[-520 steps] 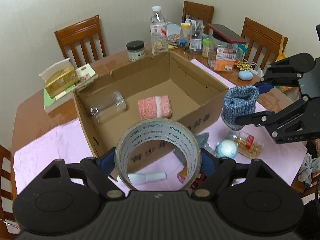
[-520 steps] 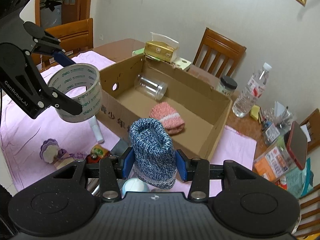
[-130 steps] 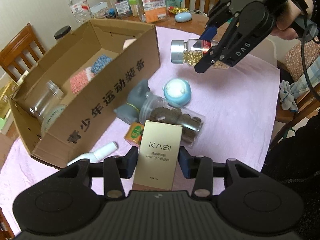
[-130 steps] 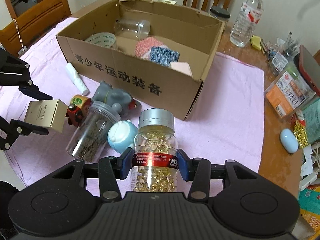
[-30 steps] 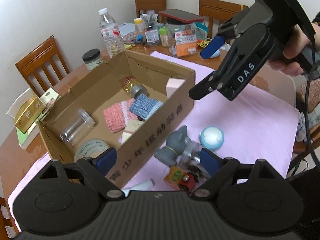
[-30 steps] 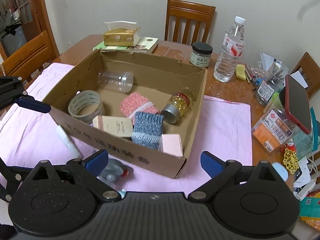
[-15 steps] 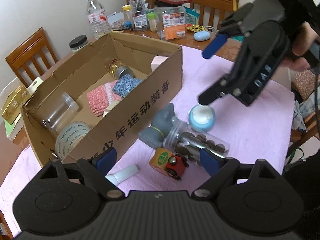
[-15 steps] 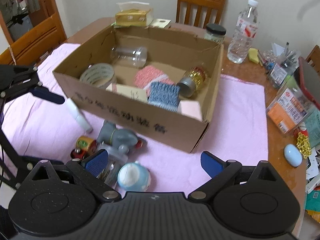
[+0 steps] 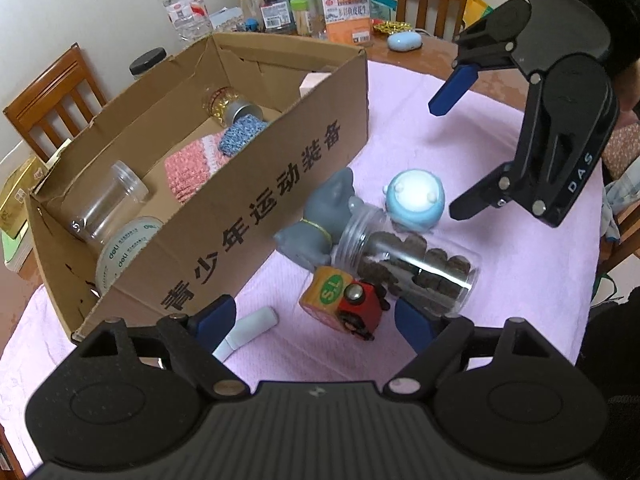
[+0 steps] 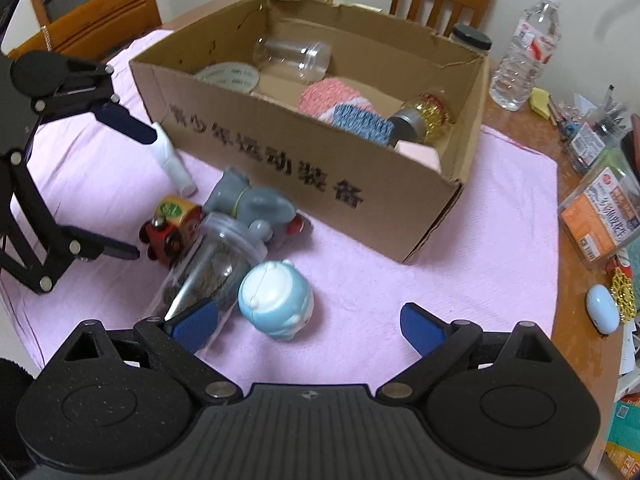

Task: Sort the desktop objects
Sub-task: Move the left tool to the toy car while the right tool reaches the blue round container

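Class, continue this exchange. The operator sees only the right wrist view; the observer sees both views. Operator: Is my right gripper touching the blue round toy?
Observer: It appears not. Seen from the left wrist, the right gripper hangs open, its lower fingertip just beside the blue round toy.
Operator: What fills the clear jar? I get glare.
Observer: Dark brown round pieces; the clear jar lies on its side.
Operator: What is the left gripper lined up on?
Observer: The toy train sits between its open fingers, not gripped.
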The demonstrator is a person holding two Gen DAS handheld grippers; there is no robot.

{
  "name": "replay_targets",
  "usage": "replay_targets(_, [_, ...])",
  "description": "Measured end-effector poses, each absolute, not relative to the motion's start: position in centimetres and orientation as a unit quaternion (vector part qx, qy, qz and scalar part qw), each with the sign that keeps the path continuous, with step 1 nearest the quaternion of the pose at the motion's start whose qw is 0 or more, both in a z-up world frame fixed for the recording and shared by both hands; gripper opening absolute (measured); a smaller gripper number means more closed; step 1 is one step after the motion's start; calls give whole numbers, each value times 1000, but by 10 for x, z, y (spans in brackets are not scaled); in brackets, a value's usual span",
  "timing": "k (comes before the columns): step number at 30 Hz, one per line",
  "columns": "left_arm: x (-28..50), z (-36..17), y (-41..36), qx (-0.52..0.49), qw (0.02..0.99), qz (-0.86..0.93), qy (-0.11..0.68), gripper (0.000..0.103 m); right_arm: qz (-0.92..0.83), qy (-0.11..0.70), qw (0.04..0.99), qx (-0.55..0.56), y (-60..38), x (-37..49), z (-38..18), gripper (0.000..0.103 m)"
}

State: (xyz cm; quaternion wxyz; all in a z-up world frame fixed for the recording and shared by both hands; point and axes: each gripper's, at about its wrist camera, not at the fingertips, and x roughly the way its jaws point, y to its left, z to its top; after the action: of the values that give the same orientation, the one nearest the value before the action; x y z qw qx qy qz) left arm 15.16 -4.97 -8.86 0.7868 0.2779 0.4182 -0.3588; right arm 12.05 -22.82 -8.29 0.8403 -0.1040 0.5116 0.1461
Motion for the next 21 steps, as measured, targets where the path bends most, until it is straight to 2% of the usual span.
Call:
replay_targets(4, [153, -95, -52, 282, 782, -361, 423, 79, 159, 511, 835, -129, -226, 120, -90, 98])
replay_targets(11, [157, -104, -55, 281, 775, -367, 432, 68, 199, 500, 819, -198, -217, 118, -101, 83])
replay_targets(21, [164, -112, -59, 276, 763, -384, 440, 59, 264, 476, 793, -273, -206, 119, -110, 69])
